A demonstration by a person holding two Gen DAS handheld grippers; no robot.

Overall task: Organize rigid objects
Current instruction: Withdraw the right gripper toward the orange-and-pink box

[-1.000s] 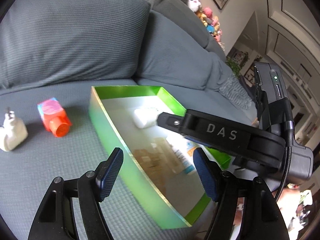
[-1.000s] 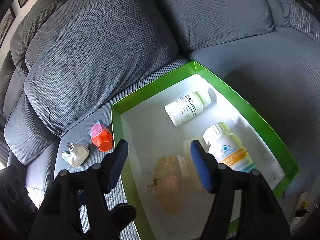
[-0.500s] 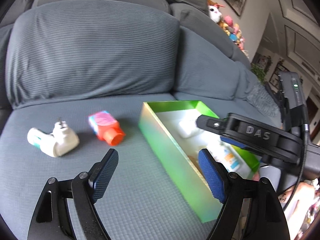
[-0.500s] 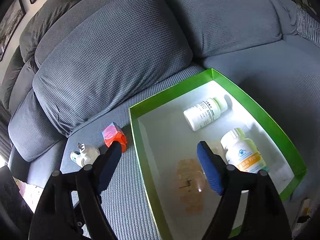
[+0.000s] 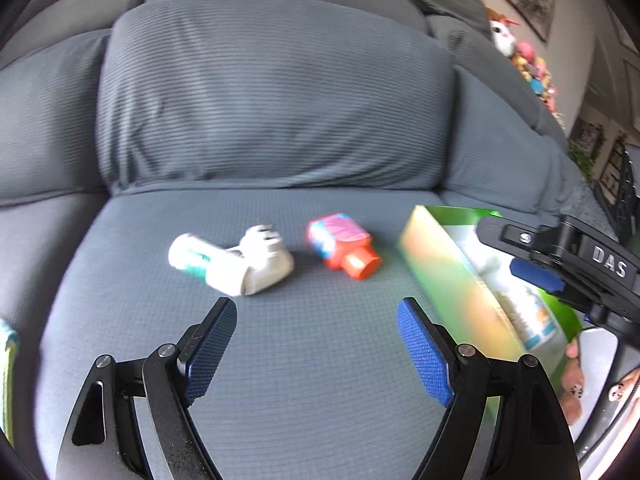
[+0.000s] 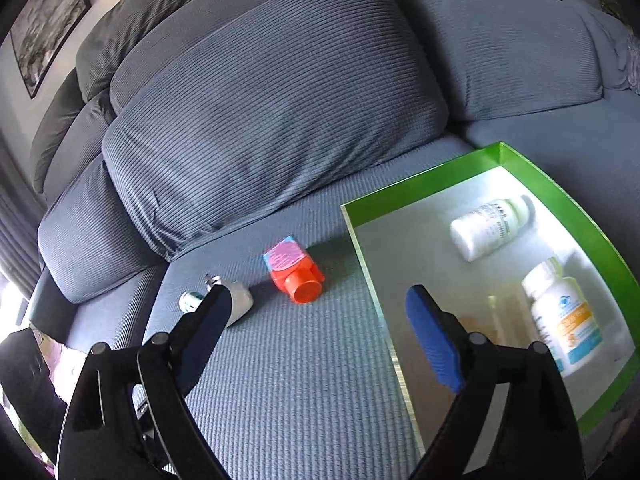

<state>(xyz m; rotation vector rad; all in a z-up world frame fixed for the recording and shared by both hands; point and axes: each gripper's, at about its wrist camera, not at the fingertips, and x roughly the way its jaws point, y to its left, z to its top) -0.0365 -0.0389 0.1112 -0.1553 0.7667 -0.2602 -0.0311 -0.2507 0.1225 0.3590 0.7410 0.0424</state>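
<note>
A white plug adapter (image 5: 236,264) and an orange-red bottle with a pink and blue label (image 5: 342,246) lie on the grey sofa seat, left of a green tray (image 5: 452,280). My left gripper (image 5: 316,344) is open and empty, just in front of both. My right gripper (image 6: 320,336) is open and empty above the seat by the tray's left wall (image 6: 376,292); it also shows in the left wrist view (image 5: 536,274). The adapter (image 6: 236,300) and the orange bottle (image 6: 296,276) lie ahead of it. Two white pill bottles (image 6: 490,228) (image 6: 564,316) lie in the tray.
Grey back cushions (image 5: 272,100) rise behind the seat. Stuffed toys (image 5: 528,68) sit far right on the sofa back. A yellow-green edge (image 5: 8,360) shows at the far left. Framed pictures (image 6: 44,28) hang on the wall.
Both grippers have swung left, away from the tray. The adapter and orange bottle now sit in the middle of the left wrist view. Nothing was picked up.
</note>
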